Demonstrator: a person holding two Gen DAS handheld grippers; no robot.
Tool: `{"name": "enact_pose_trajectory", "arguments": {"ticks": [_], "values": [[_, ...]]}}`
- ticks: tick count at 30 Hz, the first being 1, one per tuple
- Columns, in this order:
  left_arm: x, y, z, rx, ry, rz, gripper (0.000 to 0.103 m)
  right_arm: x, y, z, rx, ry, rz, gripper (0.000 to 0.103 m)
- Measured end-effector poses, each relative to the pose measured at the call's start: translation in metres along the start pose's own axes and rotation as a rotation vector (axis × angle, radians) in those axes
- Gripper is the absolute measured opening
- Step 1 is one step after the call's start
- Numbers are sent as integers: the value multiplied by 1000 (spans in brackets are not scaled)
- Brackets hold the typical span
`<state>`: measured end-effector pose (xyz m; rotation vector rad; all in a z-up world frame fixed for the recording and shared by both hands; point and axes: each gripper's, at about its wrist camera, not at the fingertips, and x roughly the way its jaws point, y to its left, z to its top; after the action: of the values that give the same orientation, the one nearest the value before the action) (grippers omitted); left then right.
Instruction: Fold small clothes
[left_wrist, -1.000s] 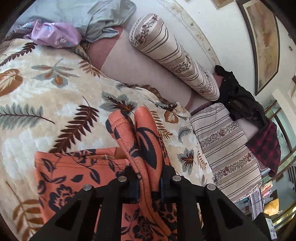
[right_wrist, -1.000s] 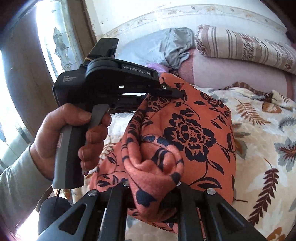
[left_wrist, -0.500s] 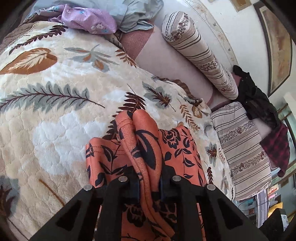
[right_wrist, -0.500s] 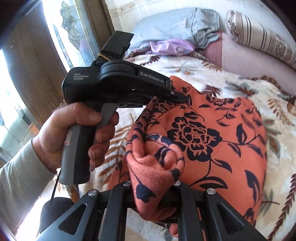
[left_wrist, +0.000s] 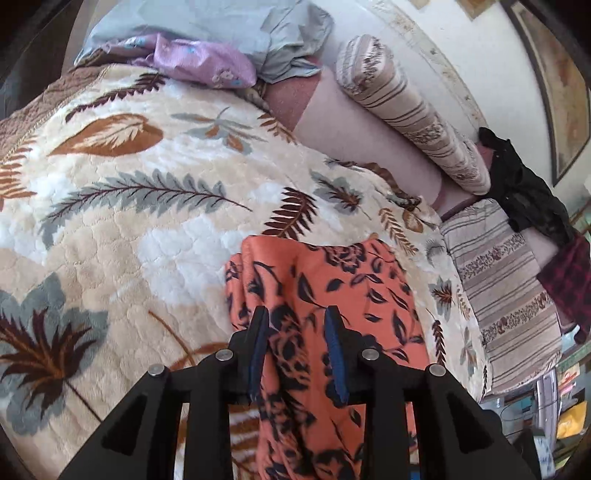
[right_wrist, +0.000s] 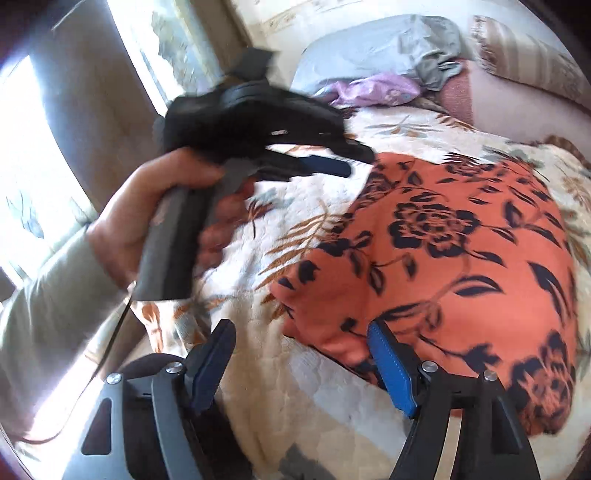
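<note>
The orange floral garment (right_wrist: 461, 251) lies spread on the leaf-print blanket (left_wrist: 129, 206) that covers the bed, well short of the striped bolster (left_wrist: 413, 110) along the wall. The right gripper (right_wrist: 301, 332) is wide open with nothing between its blue-padded fingers (right_wrist: 388, 354); its right finger sits just at the near edge of the garment, the left finger over bare blanket. The left gripper (left_wrist: 297, 325) is partly open, its two fingers apart above the garment's folded end, and no cloth is pinched between them. From the right wrist view the left gripper (right_wrist: 332, 162) appears blurred, held in a hand (right_wrist: 155, 218) just beside the far-left corner of the garment. A lilac cloth (left_wrist: 207, 62) and a grey-blue pillow (left_wrist: 229, 26) lie beyond the blanket, beside the bolster's end.
</note>
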<state>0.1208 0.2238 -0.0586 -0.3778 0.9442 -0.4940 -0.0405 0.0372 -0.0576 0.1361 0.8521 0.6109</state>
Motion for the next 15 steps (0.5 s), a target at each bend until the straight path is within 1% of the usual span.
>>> {"name": "enact_pose_trajectory", "arguments": {"ticks": [1, 2, 3, 4, 5, 6, 7, 8, 9, 10, 12, 13, 14, 15], "values": [[-4, -9, -9, 18, 5, 1, 32, -11, -7, -4, 27, -11, 0, 77], [-4, -15, -20, 32, 34, 18, 32, -22, -15, -8, 55, -24, -3, 77], [1, -18, -34, 42, 80, 60, 32, -32, -24, -11, 82, -32, -6, 77], [12, -16, -49, 46, 139, 124, 32, -38, -35, -10, 105, -36, -9, 77], [21, -12, -61, 50, 182, 192, 33, -47, -48, -12, 130, -41, -16, 77], [25, 1, -67, -26, 220, 179, 34, -58, -61, -17, 158, -50, -24, 77], [15, 13, -66, -108, 186, 141, 36, -71, -76, -19, 192, -55, -29, 77], [4, 18, -65, -133, 157, 165, 36, -79, -89, -23, 227, -57, -31, 77], [-5, 18, -62, -121, 138, 224, 31, -86, -102, -26, 266, -60, -30, 77], [-12, 17, -60, -108, 131, 253, 31, -93, -114, -29, 300, -66, -28, 77], [-24, 10, -56, -100, 120, 234, 31, -104, -137, -33, 362, -84, -16, 77], [-30, 1, -54, -80, 101, 219, 31, -108, -146, -37, 392, -92, -12, 77], [-34, -11, -51, -52, 76, 209, 32, -112, -156, -37, 422, -98, -4, 77], [-38, -25, -50, -23, 46, 194, 36, -113, -167, -36, 457, -101, 16, 77]]}}
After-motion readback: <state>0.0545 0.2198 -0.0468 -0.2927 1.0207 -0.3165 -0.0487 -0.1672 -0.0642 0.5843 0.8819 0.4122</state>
